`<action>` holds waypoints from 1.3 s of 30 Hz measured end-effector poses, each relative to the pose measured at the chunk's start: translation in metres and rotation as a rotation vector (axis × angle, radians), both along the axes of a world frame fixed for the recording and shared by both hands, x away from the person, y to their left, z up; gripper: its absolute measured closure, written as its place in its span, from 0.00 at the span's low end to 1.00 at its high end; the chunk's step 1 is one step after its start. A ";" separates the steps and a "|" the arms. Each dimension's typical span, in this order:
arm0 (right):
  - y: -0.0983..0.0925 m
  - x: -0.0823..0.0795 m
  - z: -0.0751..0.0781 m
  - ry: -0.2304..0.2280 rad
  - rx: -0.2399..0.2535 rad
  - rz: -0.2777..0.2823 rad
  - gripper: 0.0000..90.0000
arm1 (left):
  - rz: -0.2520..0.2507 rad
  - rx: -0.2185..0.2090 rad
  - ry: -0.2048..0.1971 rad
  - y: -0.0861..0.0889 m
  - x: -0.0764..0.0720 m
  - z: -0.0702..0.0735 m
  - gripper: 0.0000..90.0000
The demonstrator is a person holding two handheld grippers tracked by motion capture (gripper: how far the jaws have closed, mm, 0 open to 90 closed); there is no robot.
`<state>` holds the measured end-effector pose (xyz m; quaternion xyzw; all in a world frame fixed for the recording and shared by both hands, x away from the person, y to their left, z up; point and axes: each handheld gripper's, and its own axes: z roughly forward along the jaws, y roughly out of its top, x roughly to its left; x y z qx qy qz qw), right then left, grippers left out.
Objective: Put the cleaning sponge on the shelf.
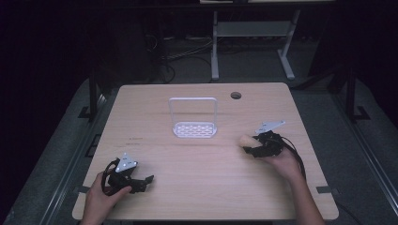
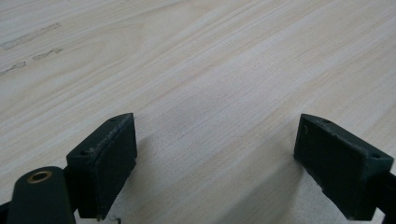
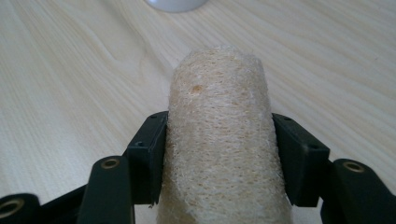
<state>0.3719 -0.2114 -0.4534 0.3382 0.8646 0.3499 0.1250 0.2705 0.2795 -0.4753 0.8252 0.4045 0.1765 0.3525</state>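
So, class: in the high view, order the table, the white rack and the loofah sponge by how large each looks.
1. table, by far the largest.
2. white rack, standing near the table's middle.
3. loofah sponge, smallest, though the right gripper clamped on it hides part of it.

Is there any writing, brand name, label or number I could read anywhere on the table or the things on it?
None can be read. Faint dark marks on the table, left of the white rack, are too small and blurred to tell. The loofah and both grippers carry no lettering.
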 end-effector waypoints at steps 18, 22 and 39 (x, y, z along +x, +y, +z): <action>0.018 -0.006 0.016 -0.016 0.033 0.023 0.45 | -0.001 0.003 0.003 0.000 0.000 0.000 0.14; 0.026 -0.004 0.018 -0.019 0.014 0.047 0.45 | 0.000 0.001 0.002 0.000 0.000 0.000 0.14; 0.051 0.010 0.025 -0.010 0.035 0.086 0.45 | 0.000 0.001 0.002 0.000 0.000 0.000 0.14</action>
